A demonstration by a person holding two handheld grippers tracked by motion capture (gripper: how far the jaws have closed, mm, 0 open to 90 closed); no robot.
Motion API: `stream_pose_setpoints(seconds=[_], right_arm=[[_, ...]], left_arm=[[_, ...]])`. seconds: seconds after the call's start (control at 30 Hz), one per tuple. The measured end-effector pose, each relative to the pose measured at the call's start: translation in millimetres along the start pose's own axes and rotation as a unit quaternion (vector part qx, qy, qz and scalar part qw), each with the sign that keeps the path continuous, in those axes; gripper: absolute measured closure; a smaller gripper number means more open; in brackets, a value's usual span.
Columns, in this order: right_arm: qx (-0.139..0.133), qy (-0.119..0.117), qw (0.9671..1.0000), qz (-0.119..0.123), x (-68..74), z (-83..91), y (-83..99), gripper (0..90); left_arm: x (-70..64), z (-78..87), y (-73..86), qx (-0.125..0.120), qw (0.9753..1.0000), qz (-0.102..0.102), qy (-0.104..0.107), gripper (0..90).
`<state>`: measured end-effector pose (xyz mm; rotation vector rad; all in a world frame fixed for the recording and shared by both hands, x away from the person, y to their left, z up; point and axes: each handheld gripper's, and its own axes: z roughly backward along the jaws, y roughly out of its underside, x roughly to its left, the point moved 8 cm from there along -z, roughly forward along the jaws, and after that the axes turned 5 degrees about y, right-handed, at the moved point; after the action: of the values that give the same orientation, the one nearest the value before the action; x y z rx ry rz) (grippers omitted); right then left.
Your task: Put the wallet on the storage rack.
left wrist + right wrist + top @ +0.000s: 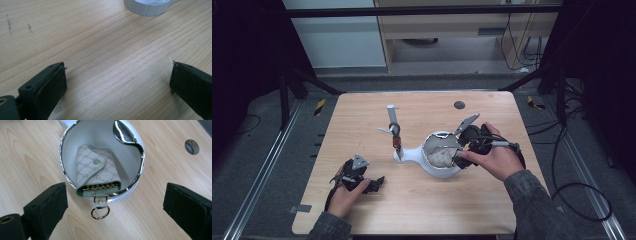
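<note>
A white bowl-shaped holder (pixel 439 170) with a chrome rim (pixel 65 176) sits mid-table; its base runs left to a thin upright post (pixel 396 135). Inside lies a cream patterned key case (pixel 96 171) with a green snap; its gold ring (pixel 100 212) hangs over the rim onto the table. My right gripper (pixel 115 202) stands open just above and beside the bowl, jaws apart on either side of the case, touching nothing. My left gripper (pixel 118 80) rests open low over bare wood at the front left (pixel 371 186), with the white holder's edge (pixel 147 7) ahead of it.
The wooden table (pixel 362 120) has a small dark round plug (pixel 459 105) near its far edge, also seen in the right gripper view as a grey disc (pixel 192 146). Cables trail on the floor to the right (pixel 572 190). Metal rails run along both sides.
</note>
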<state>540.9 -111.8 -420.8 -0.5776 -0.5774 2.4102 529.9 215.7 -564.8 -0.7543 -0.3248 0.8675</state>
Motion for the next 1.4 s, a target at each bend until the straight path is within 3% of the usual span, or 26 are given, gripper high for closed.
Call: stream_pose_setpoints(seconds=[0.27,0.7,0.9,1.13,1.4], right_arm=[[-0.016,0.017,0.9994,-0.024,-11.9,-0.1,12.5,6.5],[-0.042,0.022,0.9963,-0.072,-24.0,0.6,29.4,6.4],[-0.044,0.023,0.9952,-0.084,-26.6,-0.1,36.7,6.4],[-0.065,0.035,0.9905,-0.116,-32.0,-2.4,45.5,6.4],[-0.071,0.049,0.9880,-0.128,-40.1,-3.7,61.8,8.5]], left_arm=[[-0.1,0.2,0.2,0.000,1.0000,0.000,-0.001,0.3],[0.1,0.3,0.2,0.000,1.0000,-0.001,-0.001,0.3],[-0.1,0.3,0.3,0.000,1.0000,0.000,-0.001,0.3],[-0.4,0.5,0.5,0.000,1.0000,-0.001,-0.001,0.3],[-0.6,0.3,0.4,-0.001,1.0000,0.001,0.000,0.1]])
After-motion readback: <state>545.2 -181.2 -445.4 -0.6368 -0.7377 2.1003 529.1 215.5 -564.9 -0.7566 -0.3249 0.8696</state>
